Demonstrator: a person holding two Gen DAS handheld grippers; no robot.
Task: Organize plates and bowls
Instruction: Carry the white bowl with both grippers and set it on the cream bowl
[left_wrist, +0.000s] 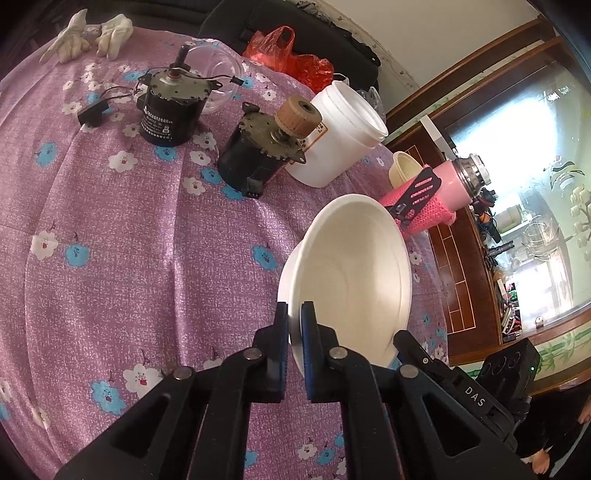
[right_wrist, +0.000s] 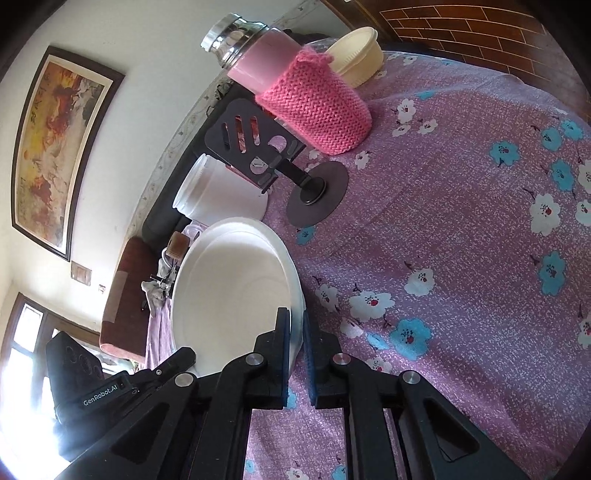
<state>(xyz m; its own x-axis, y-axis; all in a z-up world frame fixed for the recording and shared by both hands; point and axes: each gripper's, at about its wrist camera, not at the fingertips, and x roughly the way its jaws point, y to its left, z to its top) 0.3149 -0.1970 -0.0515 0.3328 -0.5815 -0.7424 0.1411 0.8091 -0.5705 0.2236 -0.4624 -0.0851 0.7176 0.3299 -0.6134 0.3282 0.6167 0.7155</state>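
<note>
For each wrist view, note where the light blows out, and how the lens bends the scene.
Left wrist view: the window at right glares, washing out detail; the tablecloth bulges barrel-like, and the corners go black. Right wrist view: the window at lower left burns white behind the left gripper; the framed picture bows; the white bowl loses shading.

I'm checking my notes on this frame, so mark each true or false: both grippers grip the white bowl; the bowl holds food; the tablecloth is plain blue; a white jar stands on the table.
1. Both the left hand-held gripper and the right hand-held gripper grip the bowl: true.
2. The bowl holds food: false, it is empty.
3. The tablecloth is plain blue: false, purple with flowers.
4. A white jar stands on the table: true.
</note>
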